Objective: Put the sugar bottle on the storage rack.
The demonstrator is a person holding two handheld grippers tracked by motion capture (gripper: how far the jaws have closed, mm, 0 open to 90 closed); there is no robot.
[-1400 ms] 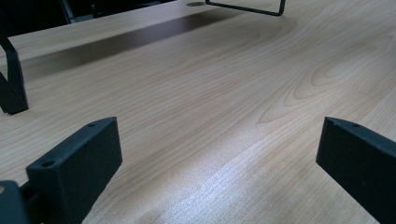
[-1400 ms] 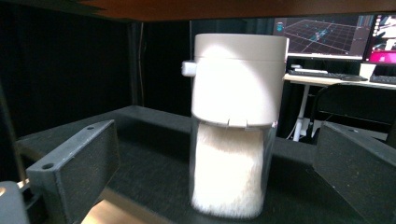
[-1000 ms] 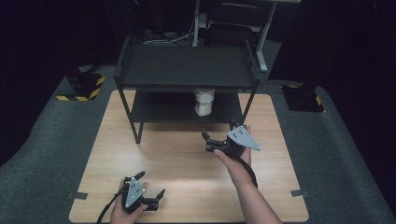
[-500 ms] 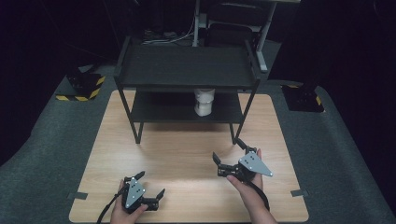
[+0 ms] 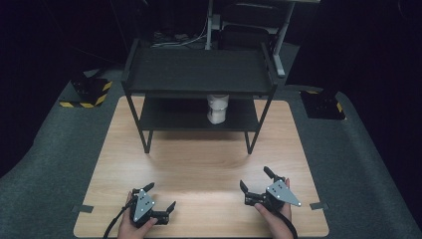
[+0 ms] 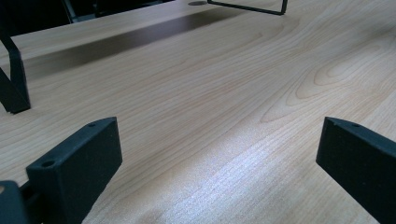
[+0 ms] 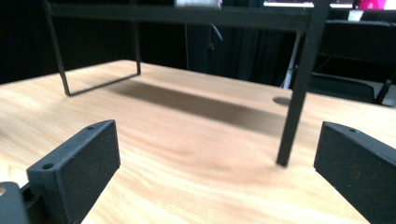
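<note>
Both the left gripper [image 5: 158, 198] and the right gripper [image 5: 255, 180] rest low on the tabletop [image 5: 199, 164] well in front of the black shelf rack [image 5: 199, 74], fingers spread and empty. The white container [image 5: 218, 107] stands on the rack's lower shelf.

High view overhead; tong views low, sharing table [image 5: 199, 164].

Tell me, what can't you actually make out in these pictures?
- White container: in the high view the rack's top shelf hides its top; too small to identify.
- Same container in the right gripper view: cut off by the upper edge.
- Background beyond the table: too dark.
</note>
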